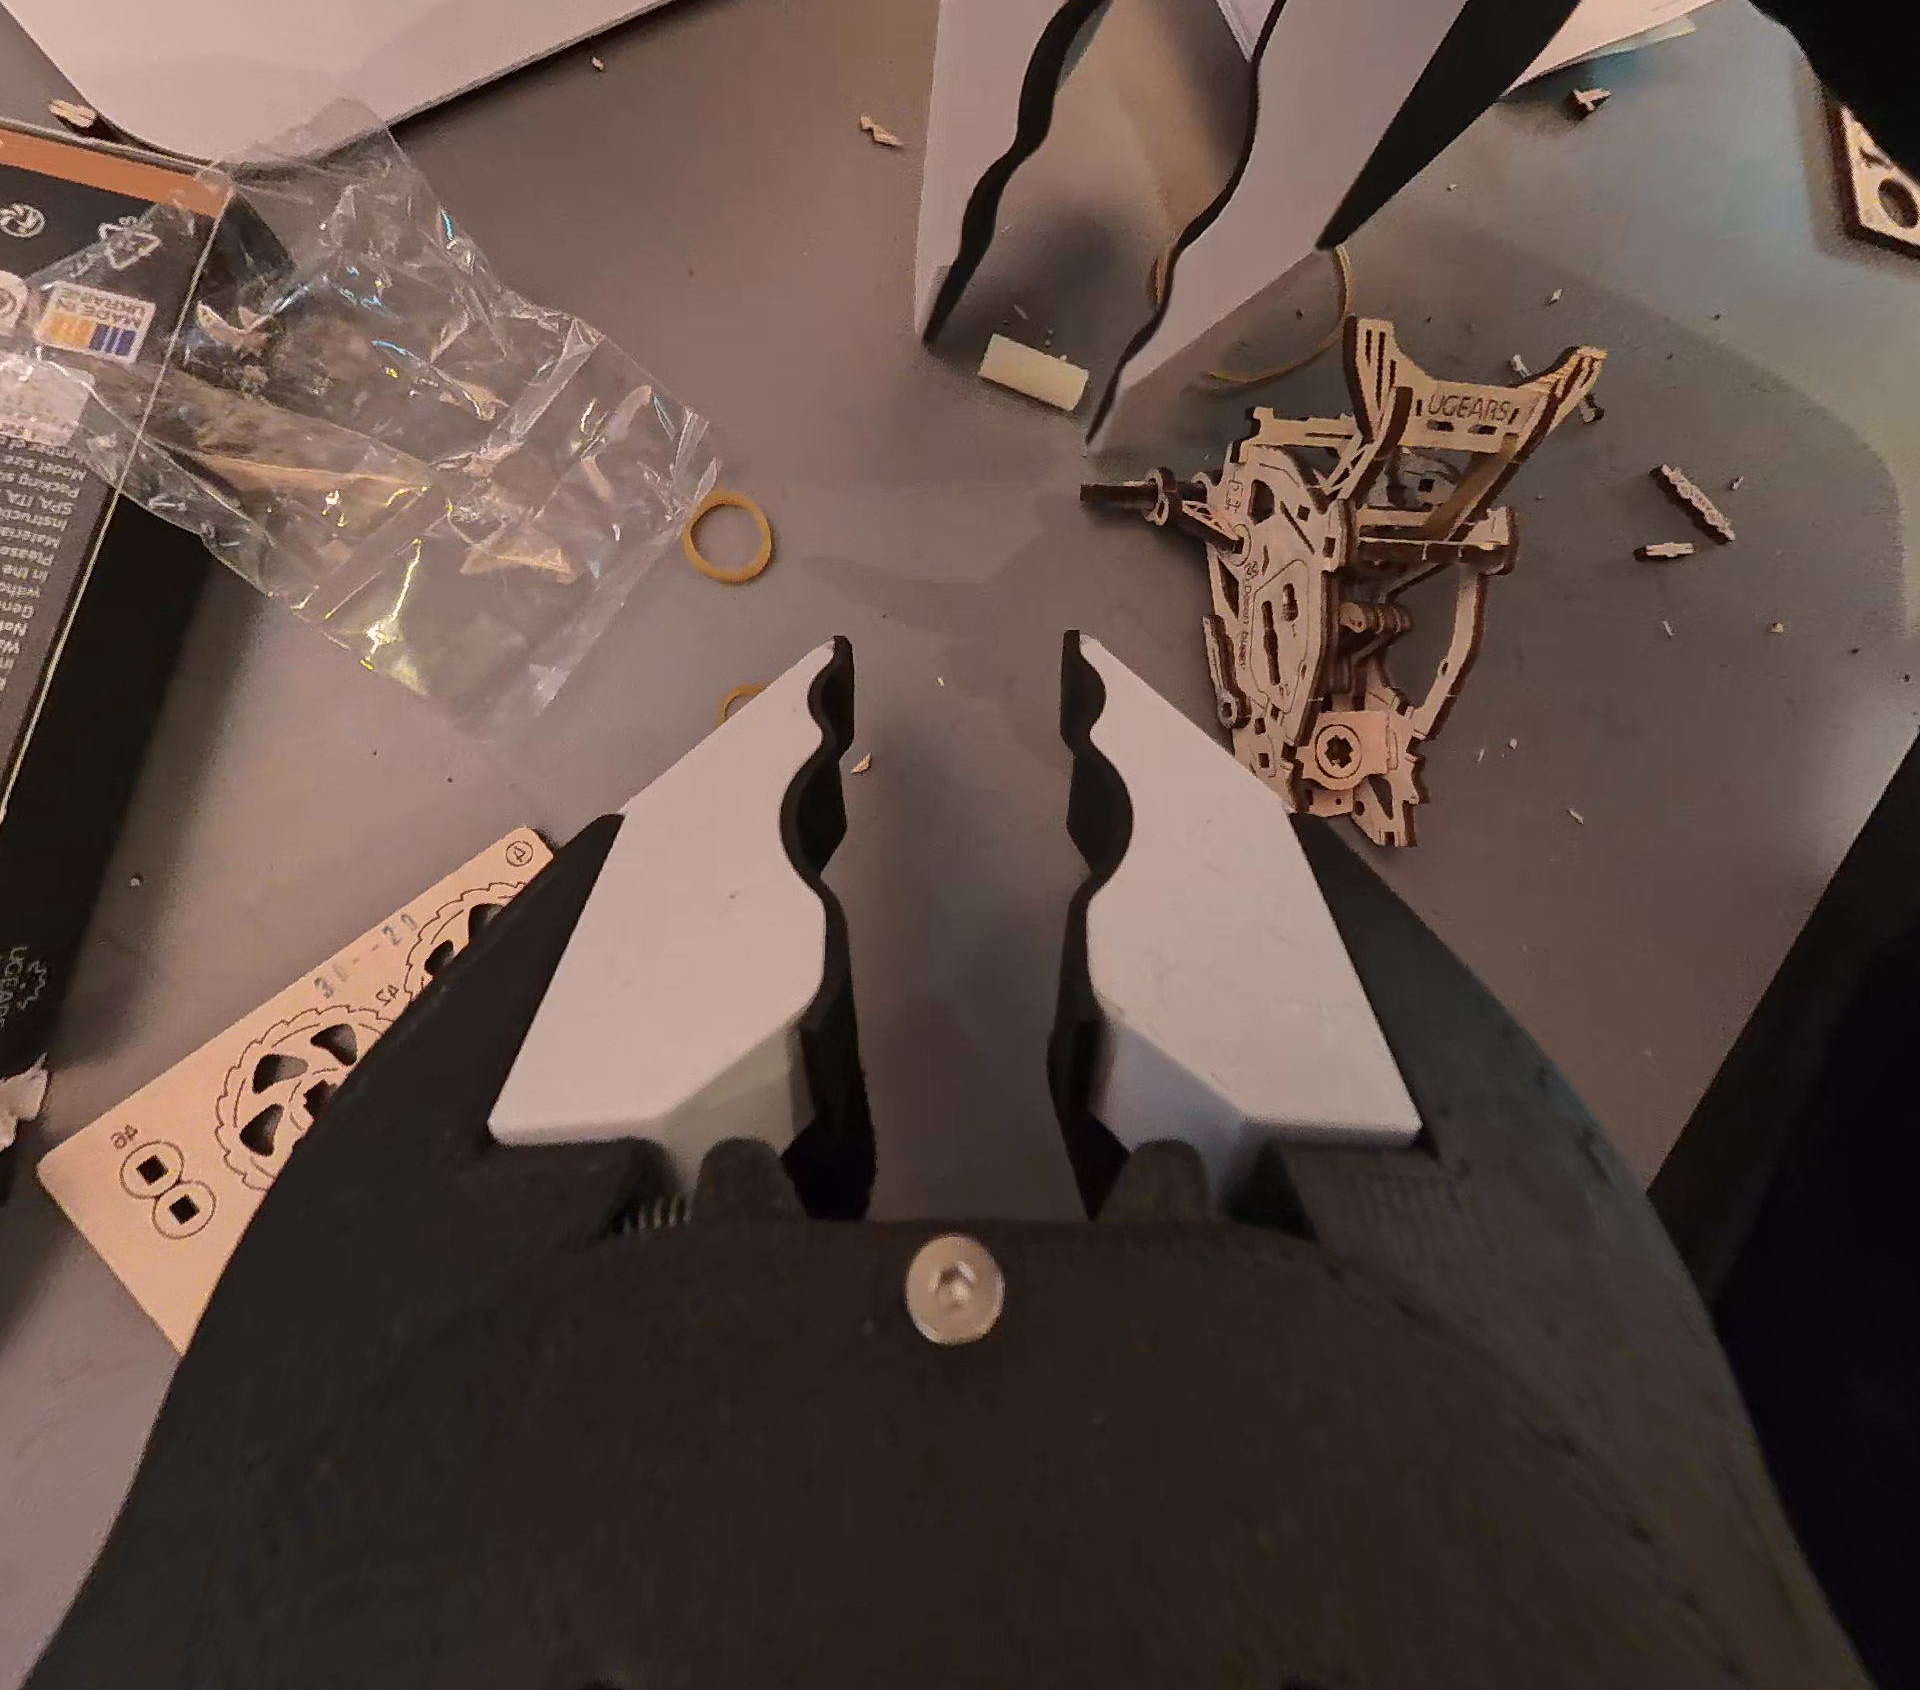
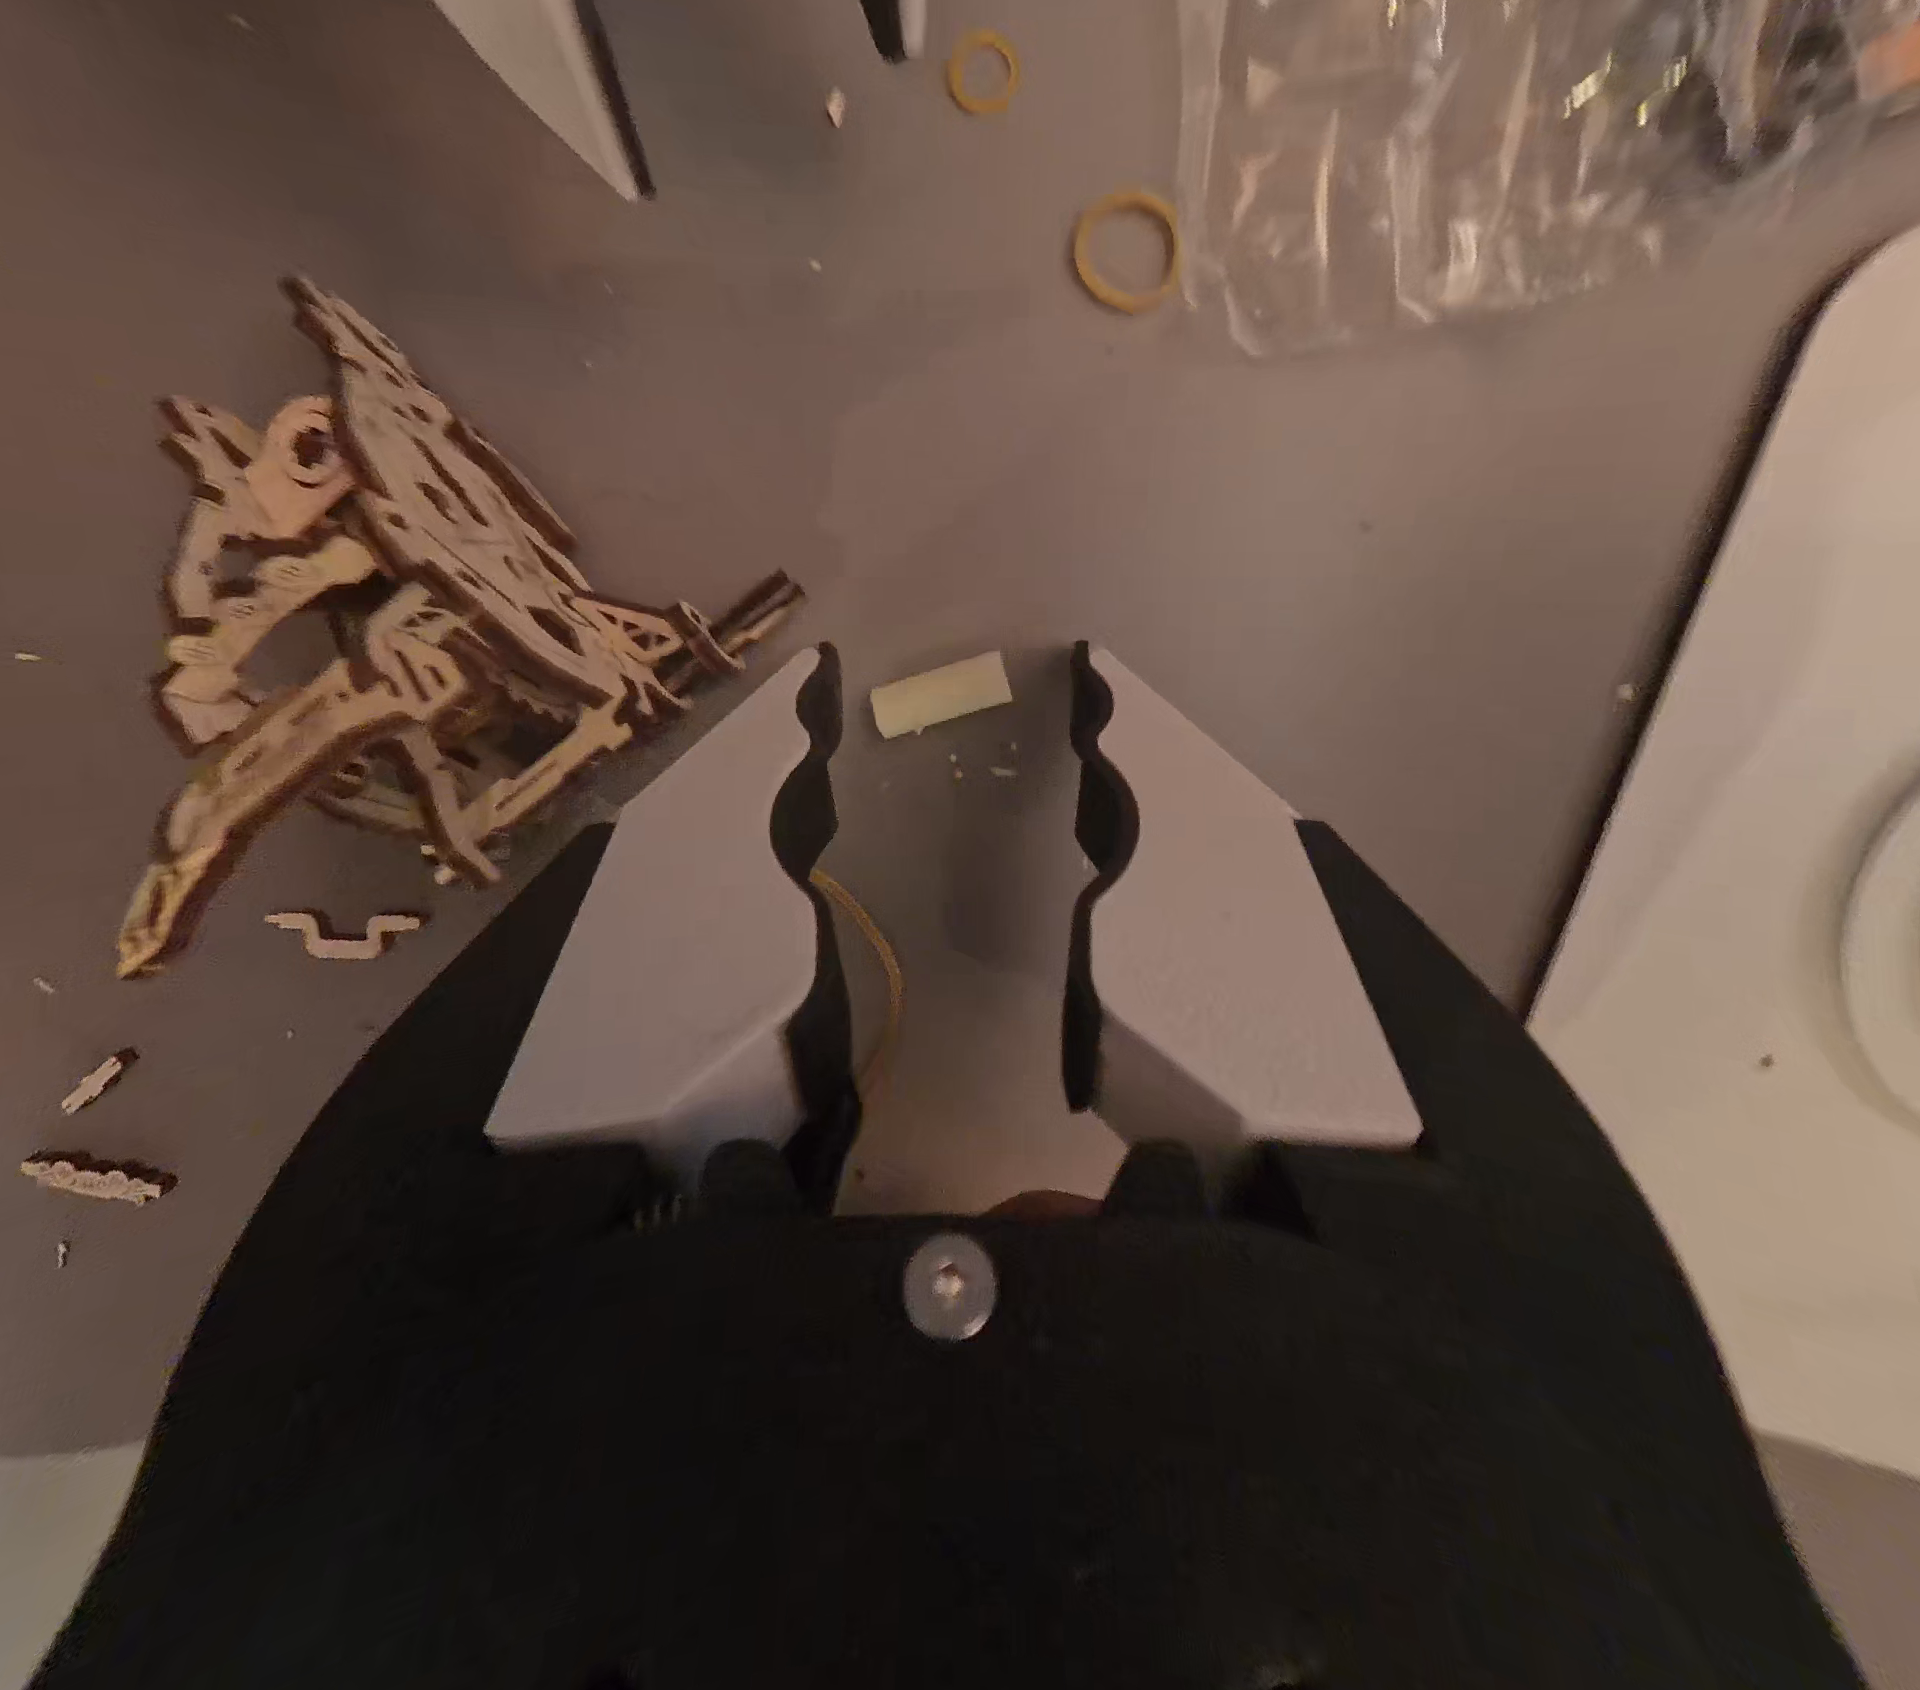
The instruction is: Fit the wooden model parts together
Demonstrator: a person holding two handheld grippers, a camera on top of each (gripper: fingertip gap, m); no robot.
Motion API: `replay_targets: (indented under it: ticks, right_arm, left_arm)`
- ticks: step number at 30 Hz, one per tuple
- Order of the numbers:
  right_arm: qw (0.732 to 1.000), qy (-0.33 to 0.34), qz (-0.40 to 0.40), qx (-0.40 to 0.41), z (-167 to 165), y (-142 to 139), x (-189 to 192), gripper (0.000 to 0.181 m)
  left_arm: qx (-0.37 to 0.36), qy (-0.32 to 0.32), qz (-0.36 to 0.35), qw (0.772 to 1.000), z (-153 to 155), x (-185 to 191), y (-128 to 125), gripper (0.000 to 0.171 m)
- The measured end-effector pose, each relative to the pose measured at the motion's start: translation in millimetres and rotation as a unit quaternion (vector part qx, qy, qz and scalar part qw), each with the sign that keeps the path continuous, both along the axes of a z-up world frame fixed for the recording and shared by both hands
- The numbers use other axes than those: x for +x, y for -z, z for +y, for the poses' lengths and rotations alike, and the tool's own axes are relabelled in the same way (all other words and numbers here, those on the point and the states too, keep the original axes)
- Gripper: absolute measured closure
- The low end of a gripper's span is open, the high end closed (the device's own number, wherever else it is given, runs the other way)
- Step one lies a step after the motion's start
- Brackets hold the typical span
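Both grippers released, fingers parted, holding nothing. Left gripper point(image 1: 956, 653) hovers over bare grey bench point(image 1: 644, 269). Right gripper point(image 2: 951, 664) sits just short of a small pale peg point(image 2: 940, 693). Wooden model point(image 1: 1351, 591), bearing printed lettering, lies on bench between them. Lettered dark box point(image 1: 62, 414) far left.

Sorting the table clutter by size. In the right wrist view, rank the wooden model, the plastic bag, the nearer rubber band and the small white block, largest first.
1. Plastic bag, though cut off by the frame edge.
2. Wooden model.
3. Nearer rubber band.
4. White block, between the open right gripper tips; it looks close in size to the band, so this order is unsure.
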State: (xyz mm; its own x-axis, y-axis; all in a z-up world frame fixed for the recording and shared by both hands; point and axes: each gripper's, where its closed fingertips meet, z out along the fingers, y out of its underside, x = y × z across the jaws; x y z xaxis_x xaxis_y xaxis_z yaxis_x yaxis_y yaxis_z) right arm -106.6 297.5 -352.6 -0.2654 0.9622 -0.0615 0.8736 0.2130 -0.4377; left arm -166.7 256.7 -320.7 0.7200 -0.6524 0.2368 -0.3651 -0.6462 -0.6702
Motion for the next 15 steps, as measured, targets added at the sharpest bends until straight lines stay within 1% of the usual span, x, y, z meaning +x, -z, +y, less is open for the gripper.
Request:
replay_targets:
  ticks: [1,3,6,8,10,12,15]
  right_arm:
    - [1.0,0.012,0.0,0.005,2,0,1,0.142]
    - [0.999,0.039,-0.002,0.0,3,-1,6,0.141]
    - [0.995,0.099,-0.003,-0.007,8,-3,17,0.142]
    - [0.99,0.143,-0.015,0.002,13,1,23,0.152]
    - [0.986,0.165,-0.005,-0.017,7,0,21,0.154]
    - [0.982,0.191,-0.002,-0.004,10,0,20,0.152]
    - [0.977,0.21,0.017,0.005,13,-1,12,0.152]
  left_arm:
    - [0.0,0.0,0.0,1.0,0,0,0,0.134]
    - [-0.001,-0.001,-0.002,1.0,0,0,0,0.134]
    - [0.0,-0.003,-0.002,1.0,0,-1,-1,0.134]
    - [0.0,-0.004,-0.005,1.0,1,0,-1,0.134]
    - [-0.001,-0.003,-0.006,1.0,0,1,-1,0.134]
    - [-0.001,-0.001,-0.006,1.0,0,2,-1,0.134]
    - [-0.001,-0.002,-0.006,1.0,0,2,-1,0.134]
